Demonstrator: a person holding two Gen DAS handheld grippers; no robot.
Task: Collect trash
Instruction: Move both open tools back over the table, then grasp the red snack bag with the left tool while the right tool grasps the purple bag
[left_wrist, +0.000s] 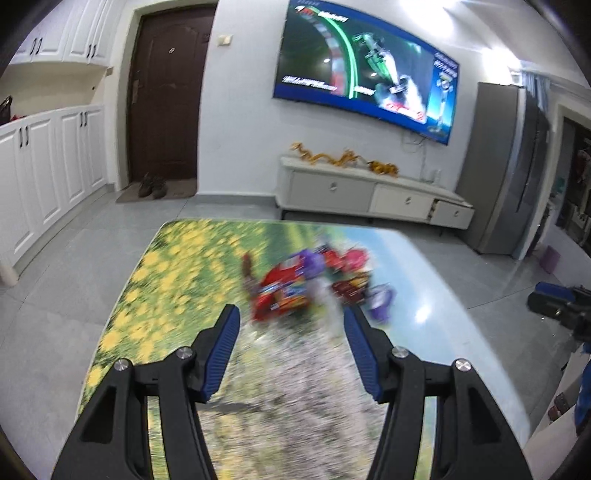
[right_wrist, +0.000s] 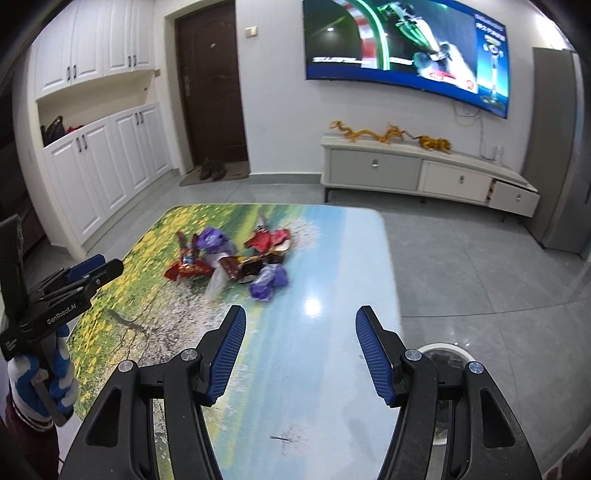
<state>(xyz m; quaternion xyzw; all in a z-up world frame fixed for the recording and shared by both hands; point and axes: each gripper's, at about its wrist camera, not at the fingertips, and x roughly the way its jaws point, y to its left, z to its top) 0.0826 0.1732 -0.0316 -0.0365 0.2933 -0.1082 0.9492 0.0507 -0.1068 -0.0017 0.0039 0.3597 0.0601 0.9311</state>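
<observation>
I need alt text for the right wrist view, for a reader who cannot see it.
The open right gripper hangs over a table, short of a pile of wrappers. The left gripper enters at the left, and a bin stands beside the table.

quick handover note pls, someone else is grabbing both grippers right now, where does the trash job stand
Left gripper: open, empty, over the near part of the table, aimed at the pile.
Right gripper: open, empty, also short of the pile.
Trash: one heap of wrappers mid-table, red and purple pieces plus a clear one, all loose on the top.
Bin: on the floor off the table's near right corner, partly hidden by the right gripper.
Done: nothing picked yet.
Left: grab each wrapper and drop it in the bin.
</observation>
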